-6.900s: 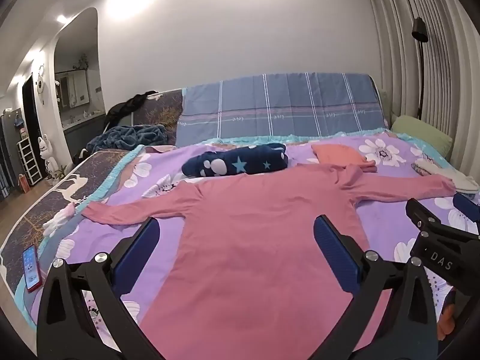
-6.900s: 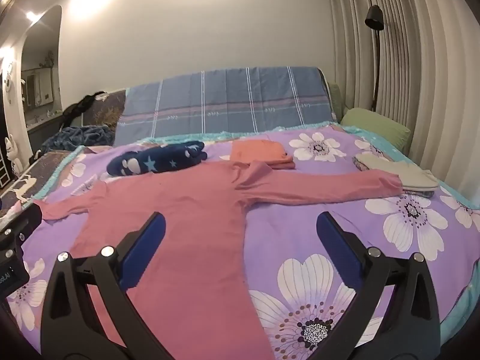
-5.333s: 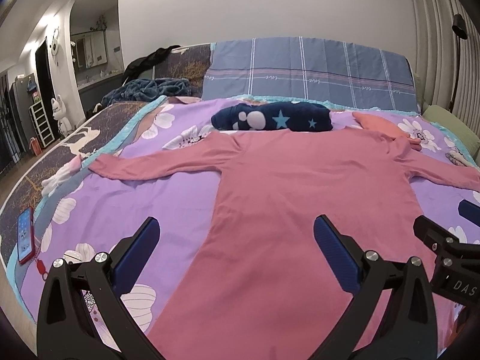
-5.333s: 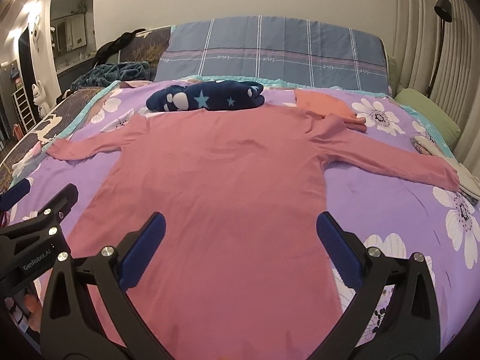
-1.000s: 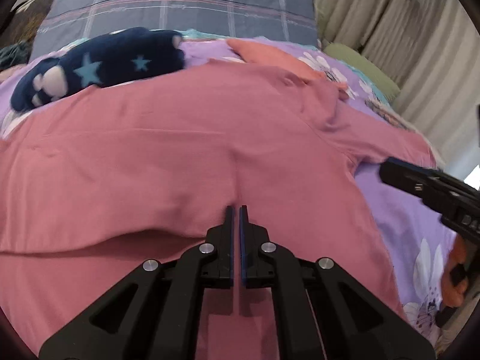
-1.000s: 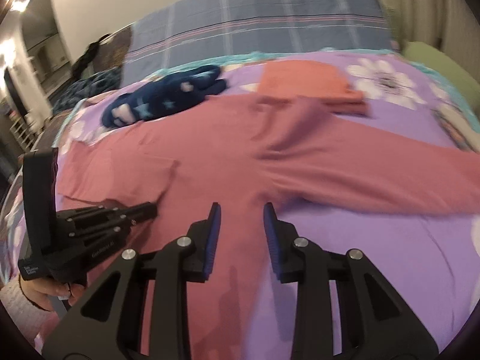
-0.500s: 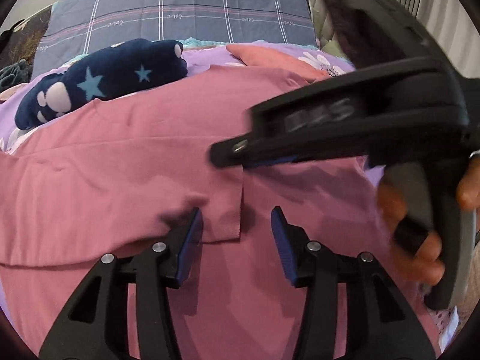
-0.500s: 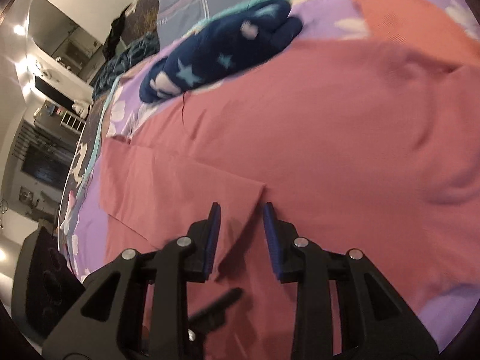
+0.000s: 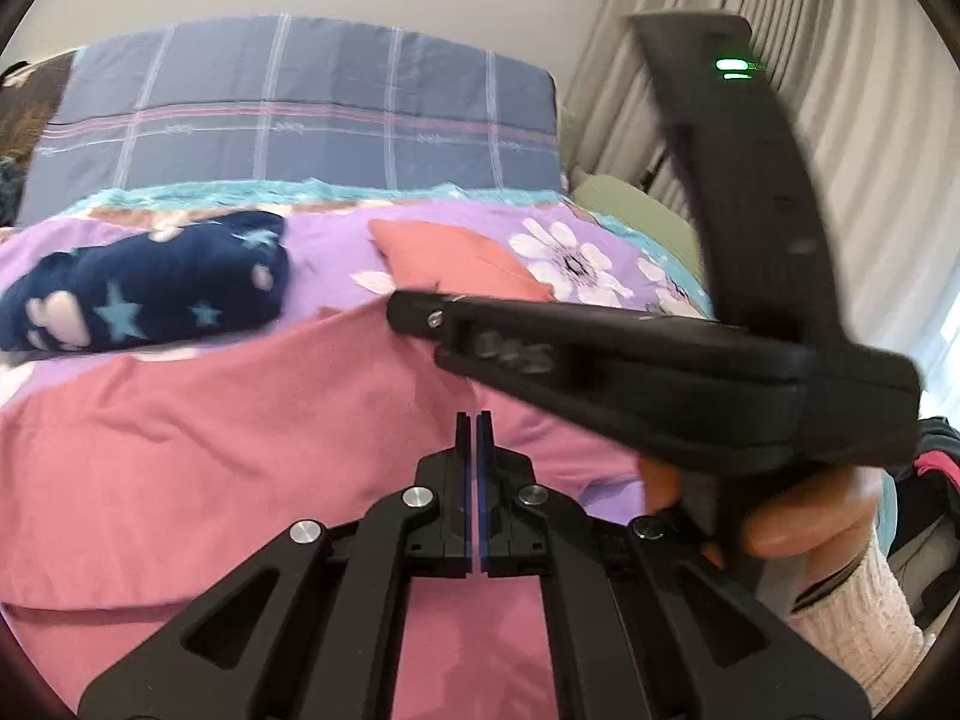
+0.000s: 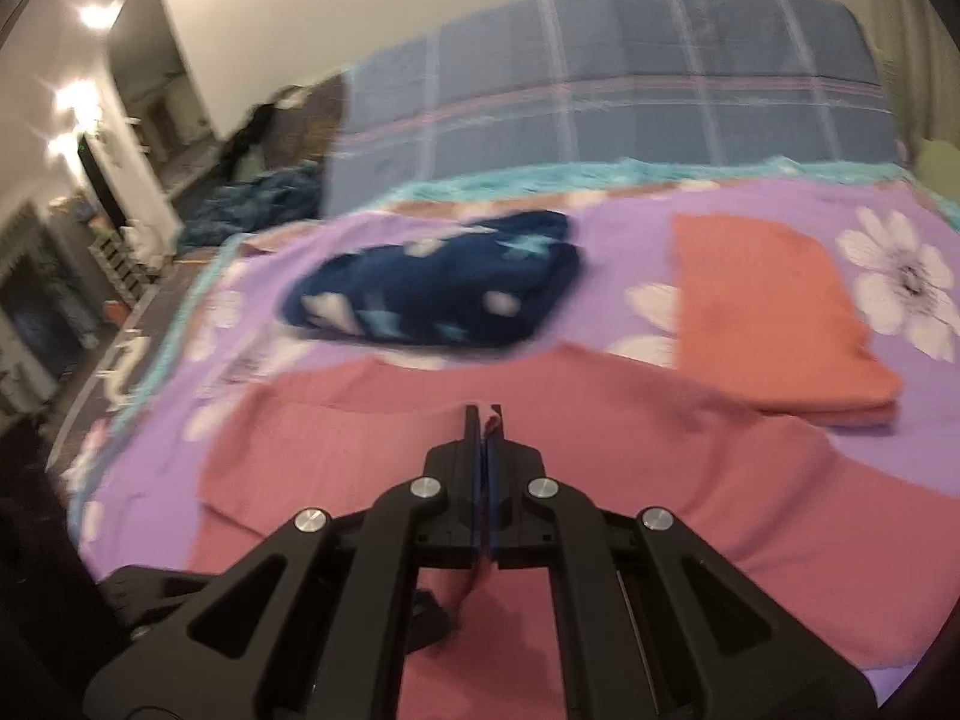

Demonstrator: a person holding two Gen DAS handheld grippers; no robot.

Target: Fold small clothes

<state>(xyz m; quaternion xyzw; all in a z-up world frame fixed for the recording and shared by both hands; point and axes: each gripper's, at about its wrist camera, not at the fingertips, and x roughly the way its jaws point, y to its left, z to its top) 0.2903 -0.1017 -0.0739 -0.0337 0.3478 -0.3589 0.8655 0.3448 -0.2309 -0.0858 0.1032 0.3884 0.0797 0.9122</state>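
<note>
Pinching pink shirt [image 10: 660, 468] on bed [image 10: 612, 252]: right tongs [image 10: 485, 414] closed on fabric; left tongs [image 9: 474, 420] closed, grip unclear. Thin bite may slip, collapsing the fold.

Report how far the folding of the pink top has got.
Done: the orange garment lies folded by the pink top, whose one sleeve is folded in. In hand: the right tongs pinch pink cloth; the left tongs are shut over it. Left: the other sleeve, the body folds.
</note>
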